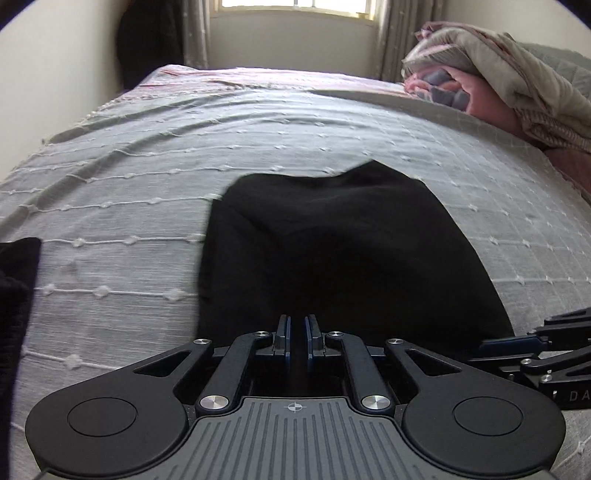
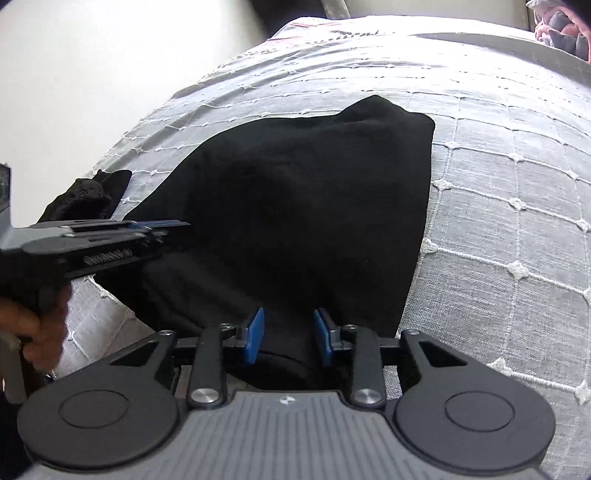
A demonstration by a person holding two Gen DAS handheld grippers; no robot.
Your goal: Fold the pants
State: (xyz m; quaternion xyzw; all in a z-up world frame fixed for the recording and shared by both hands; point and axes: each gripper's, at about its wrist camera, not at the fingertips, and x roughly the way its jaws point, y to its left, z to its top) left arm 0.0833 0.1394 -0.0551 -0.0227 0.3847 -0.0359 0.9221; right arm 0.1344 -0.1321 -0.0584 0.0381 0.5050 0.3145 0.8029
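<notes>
The black pants point(image 1: 343, 251) lie folded into a broad dark shape on the grey bedspread point(image 1: 147, 177); they also fill the middle of the right wrist view point(image 2: 295, 206). My left gripper point(image 1: 297, 328) is over their near edge with its blue pads almost together, and I see no cloth pinched between them. From the right wrist view the left gripper point(image 2: 173, 227) reaches in sideways above the pants' left edge, held by a hand point(image 2: 33, 325). My right gripper point(image 2: 288, 332) stands open over the near end of the pants, cloth below the gap, pads not pressing.
A second black garment point(image 1: 14, 295) lies at the left, also seen bunched up point(image 2: 85, 195) in the right wrist view. A heap of pink and beige bedding point(image 1: 498, 81) sits at the far right. The bed runs on towards the window point(image 1: 295, 5) and curtains.
</notes>
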